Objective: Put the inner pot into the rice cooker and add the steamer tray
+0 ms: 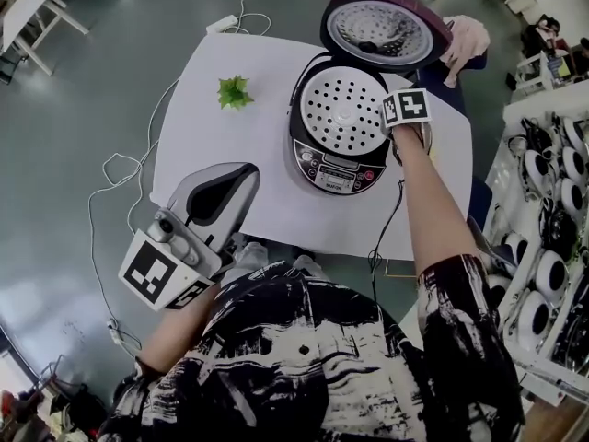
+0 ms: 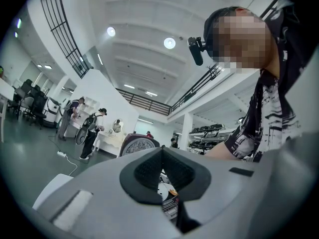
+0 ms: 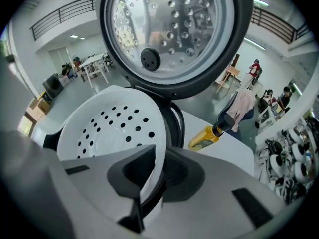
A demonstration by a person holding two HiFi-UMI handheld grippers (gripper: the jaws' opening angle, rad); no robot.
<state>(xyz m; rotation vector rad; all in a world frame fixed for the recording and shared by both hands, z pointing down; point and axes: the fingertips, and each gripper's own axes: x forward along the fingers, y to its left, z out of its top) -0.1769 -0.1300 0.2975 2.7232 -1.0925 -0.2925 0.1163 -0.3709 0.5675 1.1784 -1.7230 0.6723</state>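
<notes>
Over the cooker [image 1: 339, 168], the right claw [image 3: 149, 183] pinches the tray [image 3: 107, 131] by its right rim; the left claw [image 2: 162, 171], pressed together and empty, hangs well apart.

The tray [image 1: 342, 109] is covering the cooker [image 1: 299, 127] mouth, hiding whatever is lying under it. The panel [image 1: 336, 168] print is showing too small to read. At 3 o'clock, shelves [image 1: 543, 110] are running off the edge. The left gripper [image 2: 162, 176] is blocking most of the cooker in its own view.
</notes>
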